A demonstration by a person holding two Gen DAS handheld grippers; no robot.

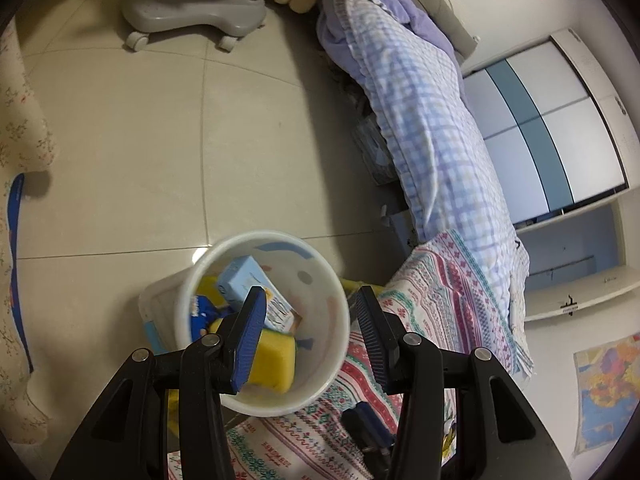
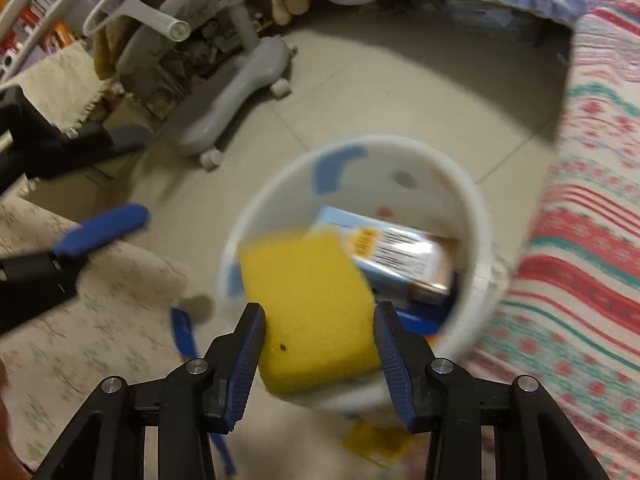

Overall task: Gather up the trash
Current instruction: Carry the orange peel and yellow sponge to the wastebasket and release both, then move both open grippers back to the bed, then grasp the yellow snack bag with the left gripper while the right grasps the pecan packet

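Observation:
A white trash bin stands on the floor beside the bed and holds a light blue carton, a blue wrapper and a yellow sponge. My left gripper is open above the bin's rim, empty. In the right wrist view the yellow sponge sits between my right gripper's open fingers over the bin; the view is blurred and I cannot tell whether the pads touch it. The carton lies below. The left gripper shows at the left.
A bed with a striped patterned cover and a checked quilt lies to the right. A grey wheeled chair base stands across the tiled floor. A floral cloth and a blue strap lie to the left. A yellow item lies under the bin.

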